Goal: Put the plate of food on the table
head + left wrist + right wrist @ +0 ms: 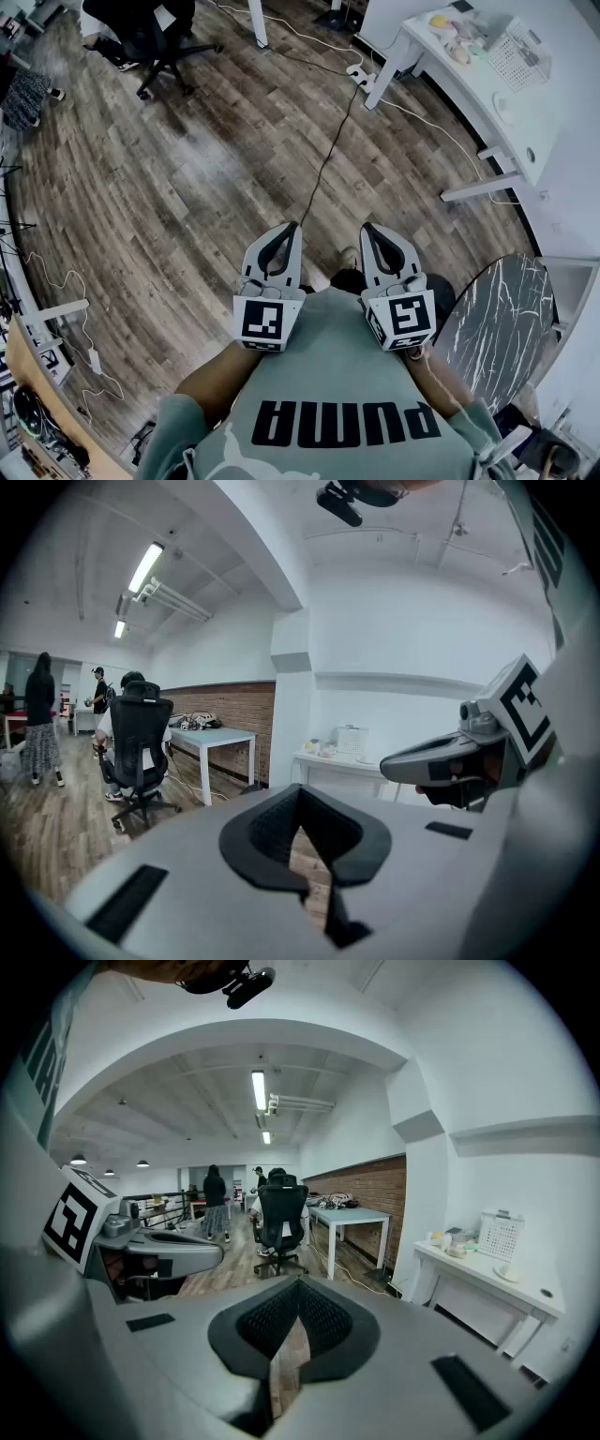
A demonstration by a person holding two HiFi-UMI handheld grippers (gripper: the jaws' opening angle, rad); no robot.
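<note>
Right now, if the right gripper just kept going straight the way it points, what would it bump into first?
Probably the wooden floor: the right gripper tilts slightly down and nothing stands in between. The black office chair is farther along that line, though depth is unclear.

"PUMA" on the person's T-shirt [342, 389]

Plate [441, 21] w/ yellowish food sits on white desk [478, 80], well apart from marbled table [497, 323].
</note>
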